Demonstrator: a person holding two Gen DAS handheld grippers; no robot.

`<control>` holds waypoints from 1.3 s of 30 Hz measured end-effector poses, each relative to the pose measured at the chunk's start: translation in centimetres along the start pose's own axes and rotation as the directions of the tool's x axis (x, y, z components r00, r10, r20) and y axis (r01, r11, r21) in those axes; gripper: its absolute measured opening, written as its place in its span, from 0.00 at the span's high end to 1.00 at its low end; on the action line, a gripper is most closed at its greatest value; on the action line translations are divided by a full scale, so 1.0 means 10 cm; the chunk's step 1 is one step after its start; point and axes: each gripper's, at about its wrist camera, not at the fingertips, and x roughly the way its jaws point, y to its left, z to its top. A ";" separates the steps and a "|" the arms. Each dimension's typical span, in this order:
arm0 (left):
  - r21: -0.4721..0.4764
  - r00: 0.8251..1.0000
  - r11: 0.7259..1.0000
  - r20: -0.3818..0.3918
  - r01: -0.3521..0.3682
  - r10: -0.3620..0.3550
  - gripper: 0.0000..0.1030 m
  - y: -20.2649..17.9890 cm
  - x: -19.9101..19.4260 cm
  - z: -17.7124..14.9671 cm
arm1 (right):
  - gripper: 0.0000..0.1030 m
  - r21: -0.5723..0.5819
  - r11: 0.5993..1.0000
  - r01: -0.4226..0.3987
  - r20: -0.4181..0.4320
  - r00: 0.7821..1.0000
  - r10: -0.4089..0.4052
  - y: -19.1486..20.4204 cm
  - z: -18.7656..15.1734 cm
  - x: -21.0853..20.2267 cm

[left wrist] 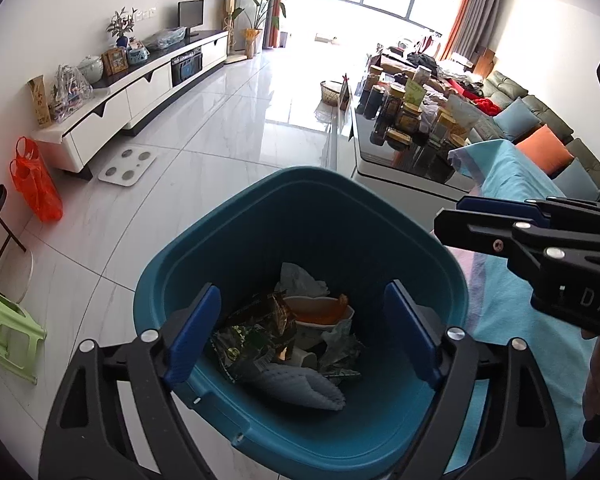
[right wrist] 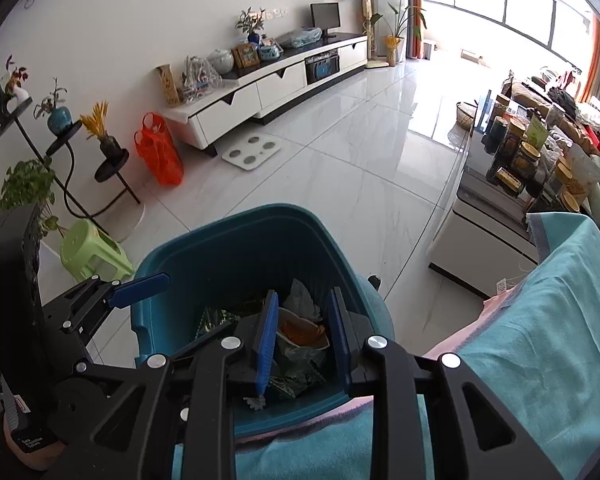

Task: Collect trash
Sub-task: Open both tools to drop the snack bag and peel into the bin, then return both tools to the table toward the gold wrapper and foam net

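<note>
Both claws tilt down over the teal plastic bin [left wrist: 300, 208] at lower centre of each frame. The left claw [left wrist: 302, 336] is spread wide with nothing between its blue pads. The right claw [right wrist: 302, 344] stands only narrowly parted and pinches nothing. Inside the bin lie crumpled green-and-brown foil wrappers [left wrist: 252, 340], a white bowl with orange remains [left wrist: 320, 314], white crumpled paper [left wrist: 300, 280] and a pale grey ribbed pad [left wrist: 296, 388]

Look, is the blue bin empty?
No, the bin already holds trash: crumpled wrappers, a white bowl with something orange in it, and a pale ribbed piece.
</note>
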 end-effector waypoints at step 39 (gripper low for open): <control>-0.095 0.950 0.994 0.299 -0.059 0.085 0.05 0.30 -1.96 0.03 | 0.07 0.077 0.995 0.056 0.375 0.923 -0.081 -0.04 -0.42 -1.60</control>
